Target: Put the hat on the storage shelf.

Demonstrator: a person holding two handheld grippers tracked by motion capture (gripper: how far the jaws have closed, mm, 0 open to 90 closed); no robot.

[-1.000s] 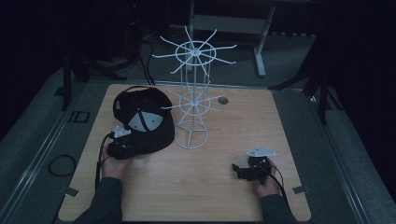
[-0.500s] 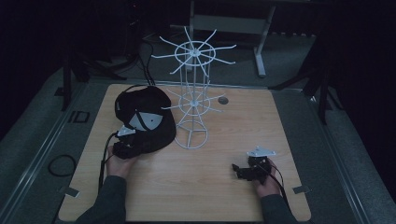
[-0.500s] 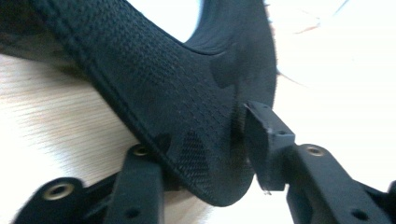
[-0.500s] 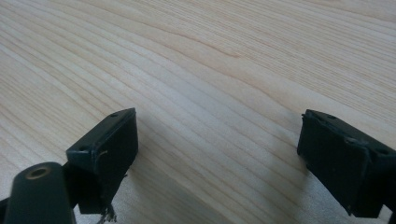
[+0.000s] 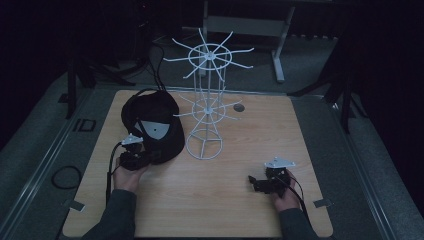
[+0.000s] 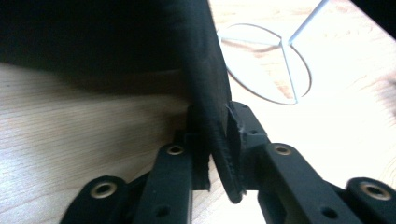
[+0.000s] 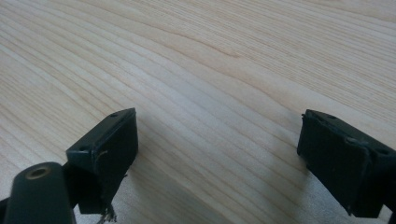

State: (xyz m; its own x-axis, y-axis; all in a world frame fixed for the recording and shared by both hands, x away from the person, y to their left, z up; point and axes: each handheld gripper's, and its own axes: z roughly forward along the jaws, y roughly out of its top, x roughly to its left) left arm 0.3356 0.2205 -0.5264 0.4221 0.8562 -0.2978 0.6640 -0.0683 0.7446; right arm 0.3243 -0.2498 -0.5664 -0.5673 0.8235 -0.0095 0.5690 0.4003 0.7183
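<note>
Gripper in my left hand [image 6: 219, 158] had just been closing, and its pads pinched the brim edge of the black cap [image 5: 152, 127], which ran up between the jaws in the left gripper view; the cap lay on the left part of the desk [image 5: 240, 210], just beside the base of the white wire rack [image 5: 206, 107]. I judged this the grasping step, with the hold just taken and the lift not yet begun. The next move, as I read it, called for raising the cap clear of the wood and carrying it up to one of the rack's hooks without letting the thin brim slip out of the pads. My right gripper [image 7: 219, 158] rested low over bare wood at the near right, jaws spread wide and holding nothing, well apart from the cap. Farther off, the rack's lower ring of prongs stuck out toward the cap and could snag the fabric on the way up; a small dark disc [image 5: 239, 107] lay beyond the rack.
</note>
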